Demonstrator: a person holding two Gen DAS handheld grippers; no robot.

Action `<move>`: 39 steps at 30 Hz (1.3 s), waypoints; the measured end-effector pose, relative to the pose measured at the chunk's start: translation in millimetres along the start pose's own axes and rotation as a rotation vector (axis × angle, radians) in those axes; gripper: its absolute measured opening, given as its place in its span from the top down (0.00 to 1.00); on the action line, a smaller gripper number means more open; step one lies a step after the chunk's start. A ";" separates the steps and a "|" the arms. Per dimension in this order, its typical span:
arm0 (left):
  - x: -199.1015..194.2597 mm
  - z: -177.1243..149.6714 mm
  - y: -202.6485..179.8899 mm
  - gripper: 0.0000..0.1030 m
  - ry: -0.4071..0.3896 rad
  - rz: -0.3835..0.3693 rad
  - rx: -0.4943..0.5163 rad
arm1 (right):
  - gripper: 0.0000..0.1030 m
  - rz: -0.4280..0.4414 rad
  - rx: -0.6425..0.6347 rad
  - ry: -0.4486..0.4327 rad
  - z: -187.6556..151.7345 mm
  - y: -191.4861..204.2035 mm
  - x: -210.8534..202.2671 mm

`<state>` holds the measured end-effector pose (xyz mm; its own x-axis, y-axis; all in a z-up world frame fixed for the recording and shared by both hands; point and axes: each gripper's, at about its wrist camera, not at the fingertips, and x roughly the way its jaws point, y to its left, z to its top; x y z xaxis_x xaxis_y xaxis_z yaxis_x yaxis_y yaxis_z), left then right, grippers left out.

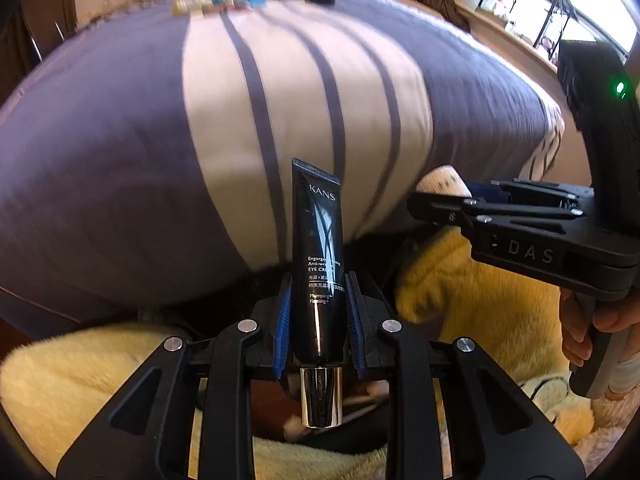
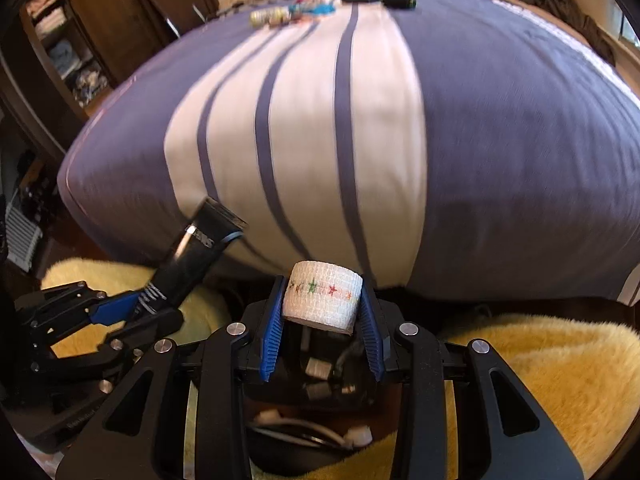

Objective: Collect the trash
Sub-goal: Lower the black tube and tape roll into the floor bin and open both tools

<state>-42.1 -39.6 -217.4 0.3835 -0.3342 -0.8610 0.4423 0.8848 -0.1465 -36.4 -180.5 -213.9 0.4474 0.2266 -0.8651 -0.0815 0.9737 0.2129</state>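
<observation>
**Operator:** Report the left wrist view.

**Technician:** The left gripper (image 1: 318,304) is clamped on a black eye-cream tube (image 1: 316,248). The tube's long axis runs along the fingers, crimped end forward, chrome cap toward the camera. Directly below the cap sits a dark container (image 1: 280,404) holding white scraps; it is probably the trash bin. The right gripper (image 1: 436,196) enters from the right, and a hand (image 1: 580,324) grips its handle. A striped bed (image 1: 160,140) fills the background, with yellow fleece (image 1: 480,280) below.

**Operator:** Right wrist view?

**Technician:** The right gripper (image 2: 322,304) is closed on a white bandage roll (image 2: 322,296) printed with coloured stars, its axis running roughly along the fingers. The dark container (image 2: 320,384) lies beneath the blue pads (image 2: 272,332), just behind the roll. The left gripper (image 2: 132,304) and the eye-cream tube (image 2: 192,256) appear at left.

**Operator:** Which relation governs the drop?

**Technician:** Vertical alignment. Both items appear to hang over the container opening, neither hand clearly nearer. Only this view shows more clutter (image 2: 332,6) at the bed's far edge; its rim shows fully in neither.
</observation>
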 end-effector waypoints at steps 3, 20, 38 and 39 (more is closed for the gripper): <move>21.5 -6.6 3.9 0.77 0.058 -0.002 -0.015 | 0.65 0.002 0.001 0.037 -5.1 1.0 10.6; 76.1 -14.7 28.0 0.77 0.197 -0.015 -0.084 | 0.63 0.011 0.055 0.199 -14.6 -15.3 68.1; 40.5 0.7 30.2 0.18 0.102 0.099 -0.051 | 0.07 -0.073 0.074 0.091 7.3 -22.3 32.3; 36.5 4.1 29.7 0.16 0.092 0.104 -0.049 | 0.04 -0.079 0.064 0.079 10.1 -21.6 27.7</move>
<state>-11.7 -26.9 -251.1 0.3477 -0.2110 -0.9135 0.3629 0.9287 -0.0764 -13.2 -195.5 -237.9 0.3782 0.1526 -0.9131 0.0096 0.9856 0.1687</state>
